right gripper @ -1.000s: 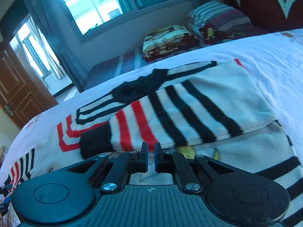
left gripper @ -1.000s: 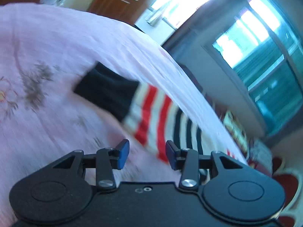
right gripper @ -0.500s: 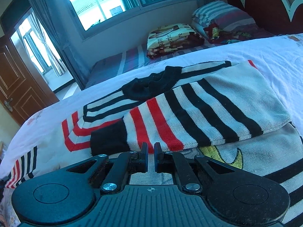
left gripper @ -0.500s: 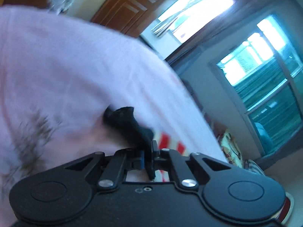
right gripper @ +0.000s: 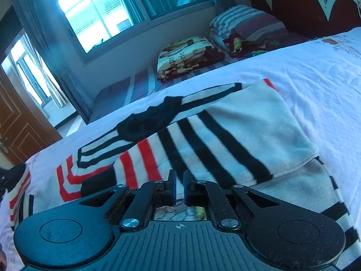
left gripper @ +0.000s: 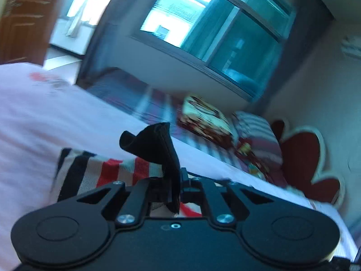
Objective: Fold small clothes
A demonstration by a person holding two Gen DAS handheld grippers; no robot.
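The black cuff [left gripper: 158,149] of a striped sweater sleeve [left gripper: 106,171] is pinched between the fully closed jaws of the left gripper [left gripper: 179,180] and is held raised above the bed [left gripper: 45,117]. The jaws of the right gripper [right gripper: 179,187] are seen nearly closed, with nothing gripped between them. Beyond them, the striped sweater [right gripper: 225,135] is spread on the bed, one sleeve folded across its body. Folded blankets [right gripper: 187,56] are stacked farther back by the window [right gripper: 94,6].

Both wrist views look low and close across the bed [right gripper: 304,67], sharing the window wall [left gripper: 158,67].
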